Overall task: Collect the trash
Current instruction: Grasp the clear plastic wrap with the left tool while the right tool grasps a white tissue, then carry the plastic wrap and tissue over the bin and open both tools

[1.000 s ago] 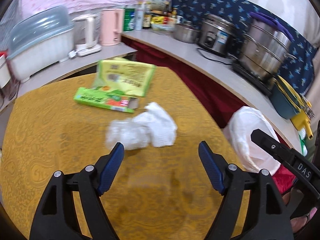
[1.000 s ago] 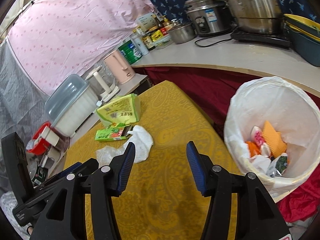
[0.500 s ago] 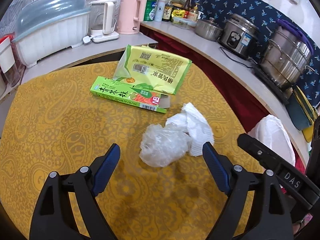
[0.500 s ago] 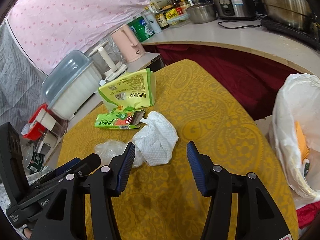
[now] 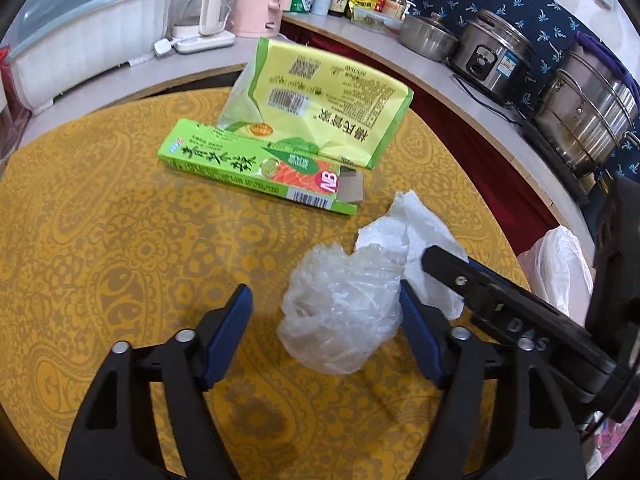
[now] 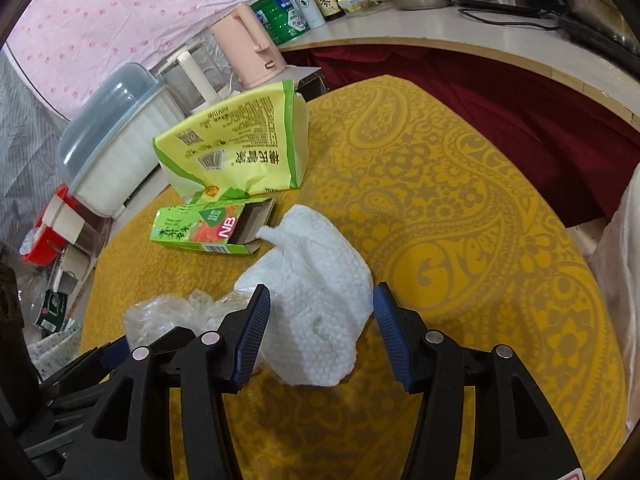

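On the yellow patterned table [image 5: 100, 240] lie a crumpled clear plastic wrap [image 5: 340, 312], a white paper towel [image 6: 316, 280], a green carton [image 5: 256, 168] and a yellow-green bag [image 5: 324, 100]. My left gripper [image 5: 323, 292] straddles the plastic wrap and its jaws are closing. The right pad touches the wrap, and a gap remains at the left pad. My right gripper [image 6: 320, 292] is open around the paper towel, which nearly fills the space between its pads. In the left wrist view the right gripper's body [image 5: 500, 300] lies over the towel [image 5: 416, 232].
A bin lined with a white bag [image 5: 560, 268] stands off the table's right edge. Behind runs a curved counter [image 5: 460, 80] with pots, a rice cooker [image 5: 492, 60], bottles, a pink kettle [image 6: 252, 48] and a lidded tub [image 6: 116, 136].
Both grippers have come forward and down onto the trash. The plastic wrap now sits between the left fingers and the towel between the right ones. The left jaws have narrowed.
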The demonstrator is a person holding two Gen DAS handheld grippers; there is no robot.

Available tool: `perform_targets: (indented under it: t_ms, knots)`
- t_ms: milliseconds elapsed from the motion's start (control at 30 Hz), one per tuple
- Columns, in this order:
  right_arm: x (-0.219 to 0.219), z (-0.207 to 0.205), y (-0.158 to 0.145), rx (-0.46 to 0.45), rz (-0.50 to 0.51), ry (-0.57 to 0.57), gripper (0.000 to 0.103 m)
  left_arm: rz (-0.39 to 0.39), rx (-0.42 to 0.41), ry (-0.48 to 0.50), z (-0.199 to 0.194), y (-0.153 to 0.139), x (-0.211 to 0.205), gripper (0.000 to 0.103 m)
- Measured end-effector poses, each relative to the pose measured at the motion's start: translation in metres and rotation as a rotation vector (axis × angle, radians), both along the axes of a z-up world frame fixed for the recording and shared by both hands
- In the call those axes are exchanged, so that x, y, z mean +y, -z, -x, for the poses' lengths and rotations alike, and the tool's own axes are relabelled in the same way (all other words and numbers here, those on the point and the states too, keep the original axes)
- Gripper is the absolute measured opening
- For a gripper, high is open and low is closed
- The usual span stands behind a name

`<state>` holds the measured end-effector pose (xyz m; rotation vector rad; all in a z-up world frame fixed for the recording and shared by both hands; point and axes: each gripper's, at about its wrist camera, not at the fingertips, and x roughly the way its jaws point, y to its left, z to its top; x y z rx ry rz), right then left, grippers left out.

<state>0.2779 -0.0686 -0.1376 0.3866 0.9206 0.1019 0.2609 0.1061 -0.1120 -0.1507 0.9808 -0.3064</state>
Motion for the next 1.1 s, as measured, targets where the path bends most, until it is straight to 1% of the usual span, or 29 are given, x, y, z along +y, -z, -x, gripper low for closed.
perform_targets:
  t_ms: [33, 67, 100, 133, 200, 267, 433, 567, 700, 833, 967, 1100]
  knots:
    - [0.002, -0.001, 0.003, 0.005, 0.008, -0.004, 0.052, 0.004, 0.003, 0.001, 0.0, 0.001, 0.0, 0.063]
    - [0.003, -0.001, 0.004, 0.004, 0.015, -0.004, 0.049, 0.008, 0.003, 0.003, -0.001, 0.002, -0.001, 0.058]
    - [0.004, 0.0, 0.005, -0.004, 0.027, 0.0, 0.044, 0.01, 0.003, 0.007, -0.001, 0.002, -0.001, 0.053]
    - [0.004, 0.001, 0.005, -0.005, 0.034, 0.0, 0.039, 0.011, 0.002, 0.015, 0.0, 0.001, -0.002, 0.049]
    - [0.003, 0.001, 0.007, 0.004, 0.035, 0.003, 0.018, 0.015, 0.001, 0.034, 0.002, -0.001, -0.006, 0.035]
    - [0.0, 0.003, 0.008, 0.009, 0.019, 0.005, 0.01, 0.011, -0.009, 0.041, 0.004, -0.006, -0.01, 0.032]
    - [-0.007, 0.018, -0.006, -0.021, 0.02, 0.02, 0.008, 0.018, -0.033, 0.044, 0.016, -0.021, -0.013, 0.028]
    - [-0.018, 0.037, -0.029, -0.069, 0.018, 0.046, 0.008, 0.031, -0.064, 0.053, 0.031, -0.042, -0.017, 0.028]
    - [-0.034, 0.057, -0.055, -0.119, 0.024, 0.076, 0.008, 0.048, -0.112, 0.086, 0.051, -0.068, -0.027, 0.027]
    - [-0.05, 0.079, -0.078, -0.164, 0.024, 0.109, 0.008, 0.052, -0.177, 0.13, 0.078, -0.098, -0.047, 0.026]
    - [-0.07, 0.104, -0.096, -0.203, 0.015, 0.145, 0.008, 0.049, -0.226, 0.162, 0.1, -0.12, -0.064, 0.026]
    - [-0.095, 0.127, -0.106, -0.218, 0.013, 0.196, 0.008, 0.031, -0.258, 0.161, 0.114, -0.131, -0.074, 0.025]
